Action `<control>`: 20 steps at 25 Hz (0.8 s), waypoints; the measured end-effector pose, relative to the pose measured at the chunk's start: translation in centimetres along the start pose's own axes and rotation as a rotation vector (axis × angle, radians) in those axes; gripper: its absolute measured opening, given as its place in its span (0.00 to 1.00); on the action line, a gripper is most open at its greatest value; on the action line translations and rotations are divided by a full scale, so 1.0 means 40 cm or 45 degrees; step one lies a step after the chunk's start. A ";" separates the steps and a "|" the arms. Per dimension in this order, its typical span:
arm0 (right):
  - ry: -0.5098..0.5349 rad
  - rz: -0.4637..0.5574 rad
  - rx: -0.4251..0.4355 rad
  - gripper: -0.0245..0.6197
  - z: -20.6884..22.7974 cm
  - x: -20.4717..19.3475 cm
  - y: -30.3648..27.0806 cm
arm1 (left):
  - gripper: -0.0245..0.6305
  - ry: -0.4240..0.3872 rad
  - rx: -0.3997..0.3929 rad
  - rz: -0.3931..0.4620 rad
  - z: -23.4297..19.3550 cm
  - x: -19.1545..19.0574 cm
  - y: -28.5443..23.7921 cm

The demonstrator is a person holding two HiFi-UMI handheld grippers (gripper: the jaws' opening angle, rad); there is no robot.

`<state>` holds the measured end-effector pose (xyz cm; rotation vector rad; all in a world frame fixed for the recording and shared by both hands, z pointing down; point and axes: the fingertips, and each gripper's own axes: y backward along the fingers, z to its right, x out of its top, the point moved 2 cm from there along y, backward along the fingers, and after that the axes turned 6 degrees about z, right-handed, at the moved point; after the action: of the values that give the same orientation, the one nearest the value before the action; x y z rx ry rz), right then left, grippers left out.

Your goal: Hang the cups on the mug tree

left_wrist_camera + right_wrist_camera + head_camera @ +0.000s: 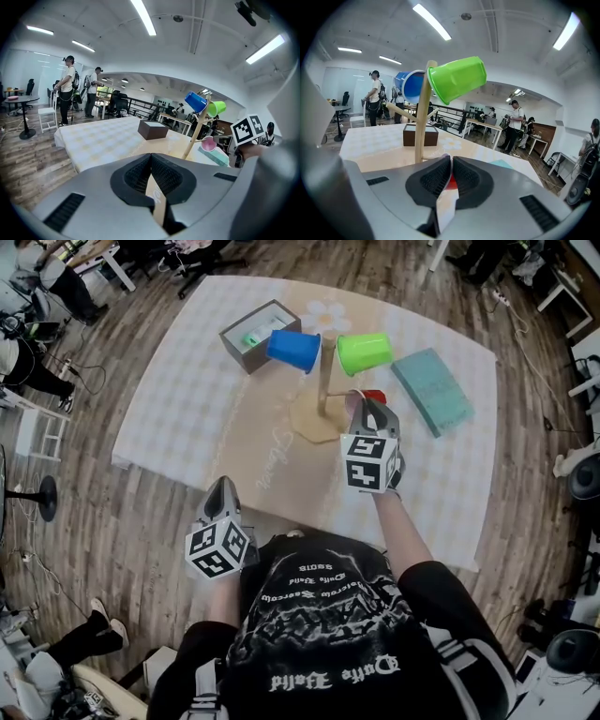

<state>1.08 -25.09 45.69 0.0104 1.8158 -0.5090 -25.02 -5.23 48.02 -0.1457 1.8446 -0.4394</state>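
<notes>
My right claw [367,404] is clenched on the rim of the red cup [375,396]. It holds the cup low and close by the right side of the mug tree [324,367], just above its base. The blue cup [293,350] hangs on the top left peg and the green cup [365,352] on the top right. My left claw [222,486] is clenched on nothing, by the near edge of the surface [187,418].

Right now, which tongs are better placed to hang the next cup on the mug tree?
Right. The right tongs are shut on the red cup beside the mug tree. The left tongs are shut, empty, back near the person's body.
</notes>
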 end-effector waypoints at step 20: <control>0.165 0.015 0.021 0.08 -0.063 -0.006 -0.001 | 0.07 0.001 0.012 -0.004 -0.002 -0.010 0.004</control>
<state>-1.15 -24.22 46.45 0.0671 1.9368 -0.5252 -24.94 -4.93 48.32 -0.1421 1.8430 -0.4499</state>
